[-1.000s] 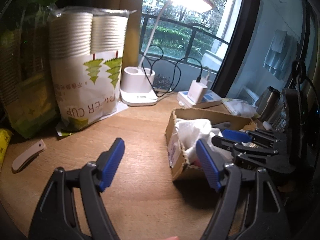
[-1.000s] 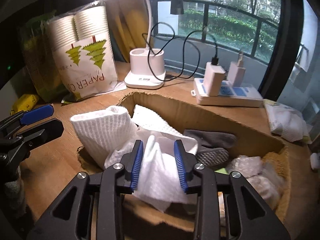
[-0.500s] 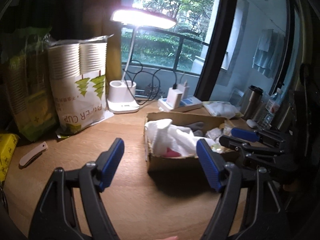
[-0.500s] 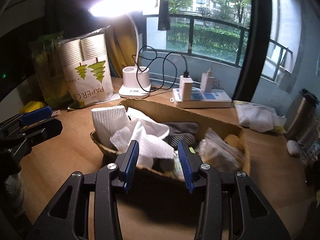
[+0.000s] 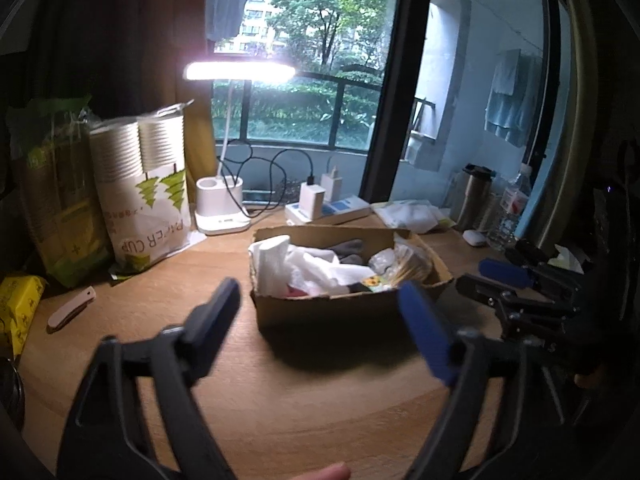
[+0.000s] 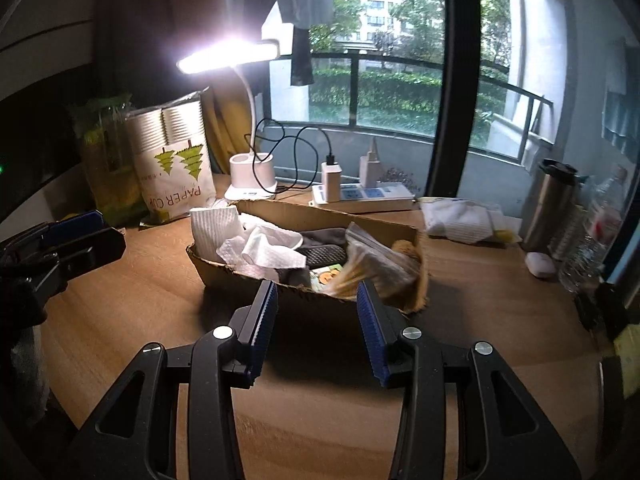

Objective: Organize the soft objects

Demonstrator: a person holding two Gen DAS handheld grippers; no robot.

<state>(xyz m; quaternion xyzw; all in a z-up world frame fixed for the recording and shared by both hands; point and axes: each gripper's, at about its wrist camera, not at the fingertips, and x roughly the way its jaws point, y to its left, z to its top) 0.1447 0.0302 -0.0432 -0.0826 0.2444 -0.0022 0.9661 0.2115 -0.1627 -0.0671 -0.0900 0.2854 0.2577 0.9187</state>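
Box dead ahead of both my tongs, nothing pinched.
Shallow brown cardboard box [image 6: 304, 216] of white cloths sat mid-tabletop [image 6: 132, 316], long axis crosswise; right gripper [image 6: 316, 320] nearer, half-spread; left gripper [image 5: 320, 312] opening, empty.

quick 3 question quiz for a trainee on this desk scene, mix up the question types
1. True or false: the cardboard box on the wooden desk holds white cloths.
2. Multiple choice: what stands nearest the paper cup bag? A) steel flask B) water bottle C) white lamp base
3. Fill in: the right gripper holds ____ between its open jaws.

Key:
1. True. A dark sock and a clear plastic bag lie in it too.
2. C. The white lamp base is beside the bag; the steel flask and water bottle stand at the far end.
3. Nothing. The left gripper, its jaws opening, is empty too.
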